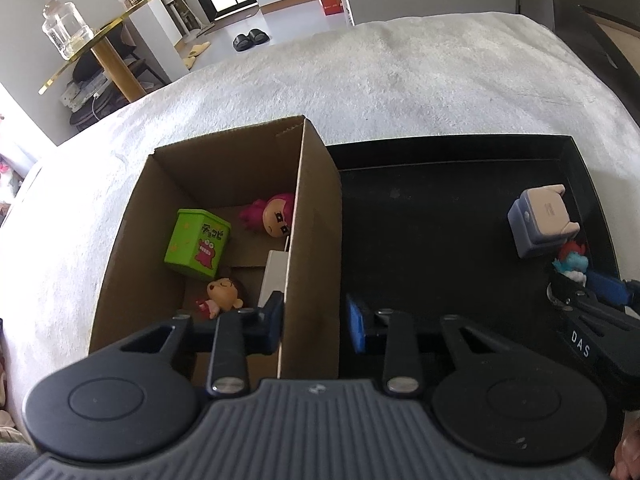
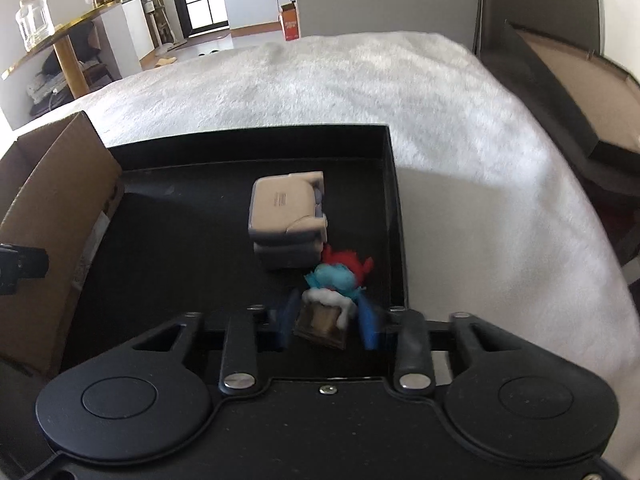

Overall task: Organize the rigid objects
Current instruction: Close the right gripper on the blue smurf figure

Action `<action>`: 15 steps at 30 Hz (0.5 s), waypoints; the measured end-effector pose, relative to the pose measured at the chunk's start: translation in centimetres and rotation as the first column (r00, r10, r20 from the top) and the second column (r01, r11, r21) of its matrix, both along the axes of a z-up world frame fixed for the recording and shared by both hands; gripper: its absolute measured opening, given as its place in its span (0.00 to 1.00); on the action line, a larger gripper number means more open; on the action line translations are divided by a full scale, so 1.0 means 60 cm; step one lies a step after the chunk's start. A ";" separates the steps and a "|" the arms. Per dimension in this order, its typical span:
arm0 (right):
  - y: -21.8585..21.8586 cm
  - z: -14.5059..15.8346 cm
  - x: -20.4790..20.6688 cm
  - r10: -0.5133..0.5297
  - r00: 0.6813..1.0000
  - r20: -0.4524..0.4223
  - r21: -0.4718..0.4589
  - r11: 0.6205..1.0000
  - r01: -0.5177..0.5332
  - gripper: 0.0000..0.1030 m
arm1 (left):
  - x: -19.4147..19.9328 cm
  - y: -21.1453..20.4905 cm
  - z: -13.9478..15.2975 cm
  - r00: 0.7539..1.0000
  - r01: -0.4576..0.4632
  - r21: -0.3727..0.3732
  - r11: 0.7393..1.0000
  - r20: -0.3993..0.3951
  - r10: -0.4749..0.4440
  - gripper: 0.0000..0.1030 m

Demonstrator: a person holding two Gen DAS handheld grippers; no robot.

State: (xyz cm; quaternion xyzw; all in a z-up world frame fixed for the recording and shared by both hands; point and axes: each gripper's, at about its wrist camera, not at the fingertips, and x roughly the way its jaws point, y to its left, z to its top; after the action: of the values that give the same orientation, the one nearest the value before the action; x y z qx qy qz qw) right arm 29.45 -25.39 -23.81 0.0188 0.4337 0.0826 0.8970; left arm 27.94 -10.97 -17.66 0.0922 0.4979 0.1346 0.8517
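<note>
We see the left tool (image 1: 316, 322) at lower centre of the left wrist view, straddling the right wall of a cardboard box (image 1: 308, 240): one finger inside the box, the other over the black tray (image 1: 440, 148), pads not pressing the wall, so released with the wall between them. Inside the box, left half of frame, we log a green carton toy (image 1: 196, 242), a pink-haired figure head (image 1: 274, 214), a small brown-haired doll (image 1: 222, 294) and a white block (image 1: 274, 276) against the right wall. The box touches the tray's left side, both on a white fluffy bed cover (image 1: 400, 80).

In the right wrist view the right tool (image 2: 326, 322) sits lower centre, its blue pads clenched on the brownish base of a blue figure with red hair (image 2: 334, 276), blurred. We mark a grey and beige miniature armchair (image 2: 286, 216) just above it at frame centre, tipped over, touching or nearly touching the figure; we cannot tell which. Both are in the tray's right part, near its right wall
</note>
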 end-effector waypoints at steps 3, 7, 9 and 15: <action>0.003 0.001 -0.006 0.013 1.000 0.002 -0.012 1.000 -0.013 0.31 | -0.001 0.001 -0.001 1.000 0.000 -0.001 1.000 -0.004 0.000 0.31; 0.007 0.004 -0.015 0.039 0.999 -0.003 -0.018 0.999 -0.039 0.31 | -0.001 0.003 -0.003 1.000 0.000 0.000 1.000 -0.006 0.000 0.31; 0.011 0.009 -0.020 0.051 0.999 0.007 -0.029 0.998 -0.051 0.32 | 0.000 0.004 -0.003 1.000 -0.002 -0.001 1.000 -0.007 0.002 0.31; 0.013 0.011 -0.015 0.015 0.999 0.032 -0.051 0.999 -0.013 0.57 | 0.001 0.006 -0.004 1.000 0.000 -0.007 1.000 -0.008 0.000 0.31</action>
State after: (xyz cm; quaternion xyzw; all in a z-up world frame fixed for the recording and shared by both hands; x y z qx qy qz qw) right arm 28.57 -24.61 -23.14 -0.0083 0.4214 0.0782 0.9035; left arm 28.01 -10.60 -17.90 0.0896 0.5020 0.1325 0.8500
